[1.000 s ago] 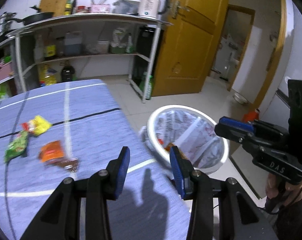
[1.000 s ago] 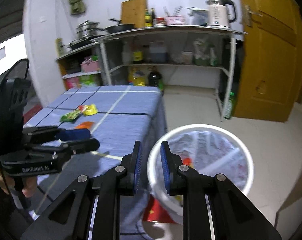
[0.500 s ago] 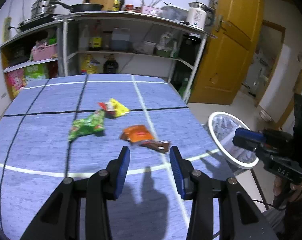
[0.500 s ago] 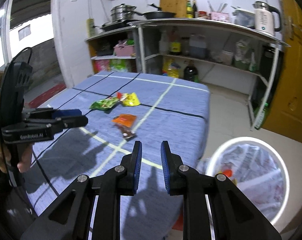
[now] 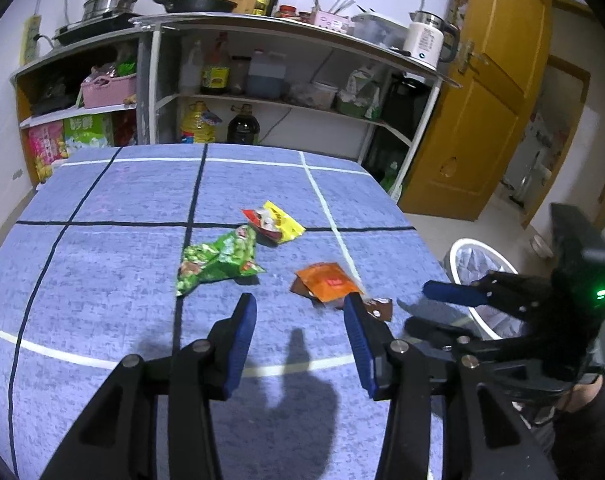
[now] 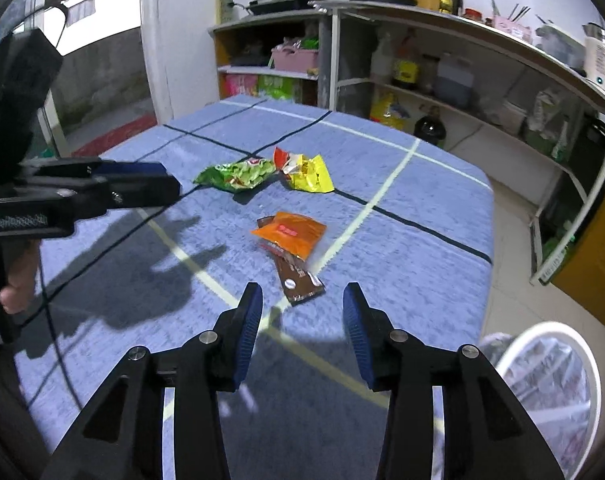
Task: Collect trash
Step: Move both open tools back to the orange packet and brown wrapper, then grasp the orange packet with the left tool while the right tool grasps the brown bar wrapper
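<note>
My left tongs [image 5: 300, 322] hang spread wide above the near part of the worktop [image 5: 102, 240], nothing between their blue pads. My right tongs [image 6: 302, 316] are spread just as wide and hold nothing either; they hover over the near right part of the worktop, close to its right edge.

Four pieces of trash lie on the blue checked cloth, in a loose group around the middle. The green wrapper [image 5: 218, 260] is crumpled and lies farthest to the left. The yellow wrapper [image 5: 274, 222], with a red torn end, lies just beyond it toward the far edge, and the two nearly touch. The orange wrapper [image 5: 328, 280] lies flat nearer the right edge, apart from the green one. The brown wrapper [image 6: 296, 276] pokes out from under the orange one's near side, overlapping it, and it is the piece closest to my right tongs, just ahead of their tips. In the left wrist view the brown wrapper is half hidden behind the right finger of my left tongs.

The trash bin [image 6: 550, 380], white-rimmed with a clear bag lining it, stands on the floor just off the worktop's right edge, near its near corner.
</note>
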Action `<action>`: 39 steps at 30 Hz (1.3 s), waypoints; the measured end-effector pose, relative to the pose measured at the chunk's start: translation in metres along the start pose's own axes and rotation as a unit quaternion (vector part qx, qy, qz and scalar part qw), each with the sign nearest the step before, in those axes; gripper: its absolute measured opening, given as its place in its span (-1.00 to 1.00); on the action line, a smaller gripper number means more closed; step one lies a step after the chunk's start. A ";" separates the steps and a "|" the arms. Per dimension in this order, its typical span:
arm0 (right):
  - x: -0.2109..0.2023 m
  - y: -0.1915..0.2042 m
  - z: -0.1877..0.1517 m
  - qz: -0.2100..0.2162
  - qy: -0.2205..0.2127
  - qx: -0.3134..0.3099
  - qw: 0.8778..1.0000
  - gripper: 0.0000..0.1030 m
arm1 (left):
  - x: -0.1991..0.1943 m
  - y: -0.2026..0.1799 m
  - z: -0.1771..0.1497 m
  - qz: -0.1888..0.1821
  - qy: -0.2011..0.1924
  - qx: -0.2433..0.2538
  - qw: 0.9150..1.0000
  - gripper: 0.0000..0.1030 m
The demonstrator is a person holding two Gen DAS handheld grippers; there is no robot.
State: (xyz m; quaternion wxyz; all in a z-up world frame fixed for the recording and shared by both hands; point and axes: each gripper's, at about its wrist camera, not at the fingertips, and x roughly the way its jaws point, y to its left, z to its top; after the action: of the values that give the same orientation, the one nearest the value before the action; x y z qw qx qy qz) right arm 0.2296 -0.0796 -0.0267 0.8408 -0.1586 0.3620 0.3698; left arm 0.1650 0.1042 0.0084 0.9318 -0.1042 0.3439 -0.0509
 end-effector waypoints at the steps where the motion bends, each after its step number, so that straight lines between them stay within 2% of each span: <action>1: 0.004 -0.001 0.001 0.001 0.004 0.000 1.000 -0.16 | 0.000 0.003 0.001 0.001 0.000 -0.003 1.000 -0.08; 11: 0.044 0.006 0.012 0.008 0.047 -0.012 0.999 -0.16 | 0.002 0.024 -0.004 0.006 0.012 -0.024 1.000 -0.07; 12: 0.045 0.008 0.013 0.008 0.049 -0.013 0.999 -0.21 | 0.003 0.024 -0.004 0.006 0.013 -0.024 1.000 -0.07; 14: 0.044 0.013 0.015 0.020 0.052 -0.016 0.998 -0.47 | 0.003 0.023 -0.004 0.005 0.014 -0.024 1.000 -0.07; 16: 0.042 0.019 0.012 0.011 0.053 -0.030 0.998 -0.47 | 0.005 0.022 -0.003 0.003 0.017 -0.022 1.000 -0.07; 23: 0.018 0.019 -0.005 0.025 0.052 -0.028 0.998 -0.47 | 0.018 0.006 0.001 -0.014 0.029 -0.012 0.999 0.02; 30: -0.016 0.004 -0.030 0.006 0.049 -0.008 0.999 -0.48 | 0.047 -0.014 0.004 -0.018 0.053 -0.018 0.998 0.10; 35: -0.036 -0.015 -0.045 -0.013 0.044 0.015 0.999 -0.48 | 0.074 -0.028 0.005 0.000 0.071 -0.017 0.997 0.17; 39: -0.047 -0.025 -0.052 -0.020 0.040 0.027 0.999 -0.47 | 0.096 -0.039 0.007 0.032 0.085 -0.007 0.996 0.19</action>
State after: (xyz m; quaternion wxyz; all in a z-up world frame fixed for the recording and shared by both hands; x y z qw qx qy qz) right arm 0.2007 -0.1484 -0.0287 0.8370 -0.1573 0.4017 0.3367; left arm 0.2412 0.0512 -0.0377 0.8994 -0.0954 0.4256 -0.0273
